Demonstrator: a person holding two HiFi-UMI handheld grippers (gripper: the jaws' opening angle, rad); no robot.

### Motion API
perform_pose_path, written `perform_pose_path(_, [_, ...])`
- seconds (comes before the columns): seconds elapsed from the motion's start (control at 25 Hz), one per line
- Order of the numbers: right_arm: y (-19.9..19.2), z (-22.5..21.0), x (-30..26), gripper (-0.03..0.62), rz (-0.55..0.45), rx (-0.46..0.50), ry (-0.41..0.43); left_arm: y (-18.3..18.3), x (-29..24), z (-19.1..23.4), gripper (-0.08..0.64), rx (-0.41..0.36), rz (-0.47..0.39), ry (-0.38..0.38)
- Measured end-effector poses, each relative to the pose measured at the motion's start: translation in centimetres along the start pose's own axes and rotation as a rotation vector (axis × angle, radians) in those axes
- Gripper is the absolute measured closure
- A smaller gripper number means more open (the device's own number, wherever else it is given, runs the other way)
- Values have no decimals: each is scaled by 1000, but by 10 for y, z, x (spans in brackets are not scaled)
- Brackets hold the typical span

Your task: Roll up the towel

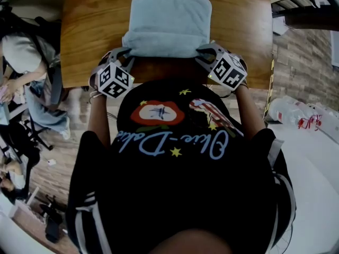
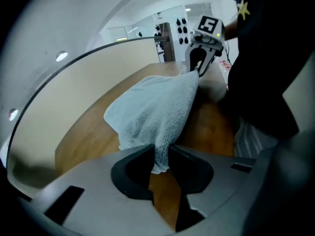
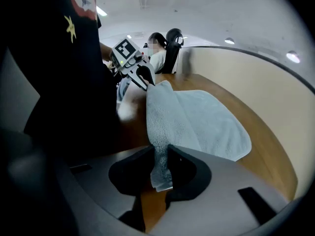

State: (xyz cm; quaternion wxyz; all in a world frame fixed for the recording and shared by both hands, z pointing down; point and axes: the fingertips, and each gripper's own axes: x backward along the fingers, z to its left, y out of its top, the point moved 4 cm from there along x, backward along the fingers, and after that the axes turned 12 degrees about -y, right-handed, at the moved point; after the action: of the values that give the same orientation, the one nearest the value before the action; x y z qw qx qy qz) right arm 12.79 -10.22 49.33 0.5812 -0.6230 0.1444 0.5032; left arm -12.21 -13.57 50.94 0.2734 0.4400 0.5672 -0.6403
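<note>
towel (image 1: 167, 23) lies mostly flat on the table (image 1: 90, 20), at 12 o'clock from the person. left gripper (image 1: 123, 55) pinches its 7 o'clock corner, right gripper (image 1: 204, 51) its 5 o'clock corner. no real roll shows yet, so nearly all the rolling looks left to do.

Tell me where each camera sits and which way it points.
Head view: on the person's head, looking steeply down at table and towel; shirt, forearms, left gripper and right gripper show.
Left gripper view: rides the left gripper, looks along its jaws, shut on a towel corner, toward the right gripper; torso at right.
Right gripper view: the mirror, jaws shut on the other near corner; torso at left.
Shared: each gripper view sees the towel and the opposite gripper.
</note>
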Motion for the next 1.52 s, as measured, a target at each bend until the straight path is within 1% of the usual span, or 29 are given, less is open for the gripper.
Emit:
perform_pose_path(0.16, [-2, 15, 18, 517, -14, -122, 140, -3, 18, -22, 481, 39, -23, -125])
perform_pose_path(0.28, [-3, 26, 29, 517, -22, -207, 233, -4, 30, -38, 484, 46, -17, -209])
perform_pose_path(0.36, [-4, 27, 33, 517, -25, -257, 265, -3, 35, -42, 486, 41, -25, -253])
perform_pose_path(0.44, [-3, 23, 35, 517, -38, -296, 270, -2, 37, -39, 486, 47, -41, -269])
perform_pose_path(0.48, [-1, 19, 35, 517, -53, -315, 264, -1, 38, -35, 486, 49, -45, -261])
perform_pose_path(0.56, [4, 6, 36, 517, -85, -349, 234, 5, 40, -24, 485, 41, -50, -223])
perform_pose_path(0.72, [10, -23, 35, 517, -109, -374, 133, 21, 40, 3, 485, 21, -86, -143])
perform_pose_path(0.88, [13, -49, 24, 517, -94, -373, 9, 32, 33, 32, 485, 64, -125, -67])
perform_pose_path(0.96, [11, -57, 16, 515, -68, -356, -50, 36, 26, 43, 485, 68, -116, -13])
perform_pose_path(1.12, [7, -63, 0, 511, -2, -275, -154, 43, 8, 55, 472, 56, -68, 101])
perform_pose_path(1.24, [3, -64, -9, 509, 32, -218, -199, 43, -5, 58, 472, 39, -30, 138])
perform_pose_path(1.4, [0, -64, -16, 493, 50, -165, -240, 43, -12, 58, 462, 16, -17, 180])
perform_pose_path(1.48, [0, -65, -16, 473, 43, -161, -258, 42, -11, 59, 454, 31, -28, 193])
perform_pose_path(1.52, [1, -66, -13, 460, 30, -162, -271, 42, -8, 60, 441, 50, -47, 198])
